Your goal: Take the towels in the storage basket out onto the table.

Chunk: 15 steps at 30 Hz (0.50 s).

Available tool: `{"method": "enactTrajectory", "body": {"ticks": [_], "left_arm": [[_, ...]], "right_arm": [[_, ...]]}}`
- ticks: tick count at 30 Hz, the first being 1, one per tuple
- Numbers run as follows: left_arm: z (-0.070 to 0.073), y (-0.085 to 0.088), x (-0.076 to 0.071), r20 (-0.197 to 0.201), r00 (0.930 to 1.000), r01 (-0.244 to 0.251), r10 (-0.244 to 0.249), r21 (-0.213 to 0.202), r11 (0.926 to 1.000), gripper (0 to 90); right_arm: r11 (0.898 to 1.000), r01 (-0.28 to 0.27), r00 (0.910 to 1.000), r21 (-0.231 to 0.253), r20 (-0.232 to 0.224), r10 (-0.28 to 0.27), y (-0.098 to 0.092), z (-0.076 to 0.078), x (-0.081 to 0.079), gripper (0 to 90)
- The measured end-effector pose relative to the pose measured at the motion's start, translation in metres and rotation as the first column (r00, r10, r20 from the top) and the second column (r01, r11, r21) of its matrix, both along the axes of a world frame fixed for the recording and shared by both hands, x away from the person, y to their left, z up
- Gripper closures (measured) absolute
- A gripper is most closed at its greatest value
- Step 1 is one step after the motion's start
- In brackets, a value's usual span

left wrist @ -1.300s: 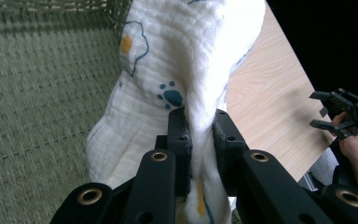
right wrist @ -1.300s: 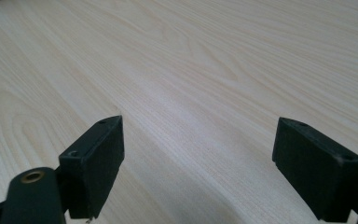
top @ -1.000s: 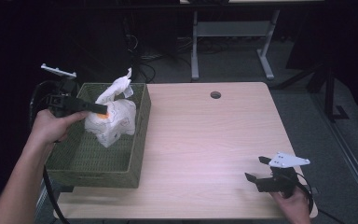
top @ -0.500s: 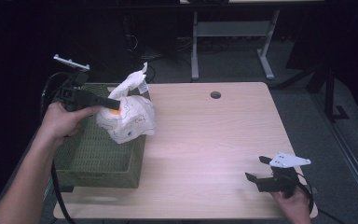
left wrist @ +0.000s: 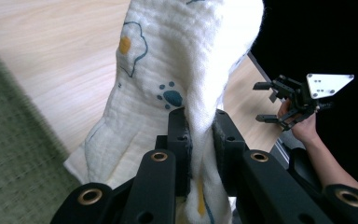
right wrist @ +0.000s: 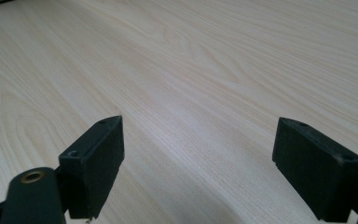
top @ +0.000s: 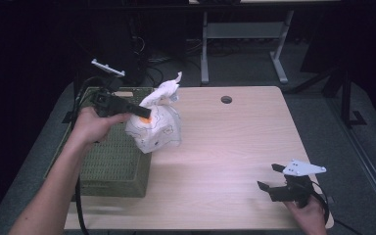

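Observation:
A white cloth (top: pixel 156 125) printed with blue outlines and orange spots hangs bunched in the air over the table's left part, just right of the green basket (top: pixel 112 161). My left gripper (top: pixel 144 113) is shut on the cloth near its top; in the left gripper view the cloth (left wrist: pixel 177 84) is pinched between the two black jaws of the left gripper (left wrist: pixel 200 123). My right gripper (top: pixel 269 178) rests low at the table's front right, open, with bare wood between its jaws in the right gripper view (right wrist: pixel 198 149). The right gripper (left wrist: pixel 265 102) also appears far off in the left gripper view.
The wooden table (top: pixel 235 142) has a round cable hole (top: pixel 226 99) near its far edge. The green basket stands along the left edge. A metal desk frame (top: pixel 240 34) stands on the floor behind the table.
My left gripper has lifted the cloth out of the basket and carried it rightward, past the basket's right wall and over the table. The right gripper has stayed in place.

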<state>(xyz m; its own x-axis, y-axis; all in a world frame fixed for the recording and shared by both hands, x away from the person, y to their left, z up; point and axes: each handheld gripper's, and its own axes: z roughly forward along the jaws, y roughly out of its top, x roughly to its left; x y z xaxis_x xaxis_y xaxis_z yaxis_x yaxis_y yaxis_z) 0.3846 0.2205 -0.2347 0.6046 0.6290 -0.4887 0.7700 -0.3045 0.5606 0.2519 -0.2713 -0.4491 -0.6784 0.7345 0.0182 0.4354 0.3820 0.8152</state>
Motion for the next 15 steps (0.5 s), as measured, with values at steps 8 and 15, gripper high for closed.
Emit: {"method": "enactTrajectory", "body": {"ticks": [8, 15], "left_arm": [[-0.010, -0.025, 0.003, -0.012, 0.9994, 0.034, -0.034, -0.011, 0.9994, 79.6], [-0.020, -0.045, 0.006, -0.027, 0.9978, 0.061, -0.061, 0.002, 0.9981, 79.6]], "right_arm": [[1.000, 0.004, 1.0000, 0.005, -0.002, -0.004, -0.001, 0.001, -0.001, 16.2], [1.000, 0.004, 1.0000, 0.009, -0.003, -0.004, -0.001, 0.001, -0.001, 16.2]]}}
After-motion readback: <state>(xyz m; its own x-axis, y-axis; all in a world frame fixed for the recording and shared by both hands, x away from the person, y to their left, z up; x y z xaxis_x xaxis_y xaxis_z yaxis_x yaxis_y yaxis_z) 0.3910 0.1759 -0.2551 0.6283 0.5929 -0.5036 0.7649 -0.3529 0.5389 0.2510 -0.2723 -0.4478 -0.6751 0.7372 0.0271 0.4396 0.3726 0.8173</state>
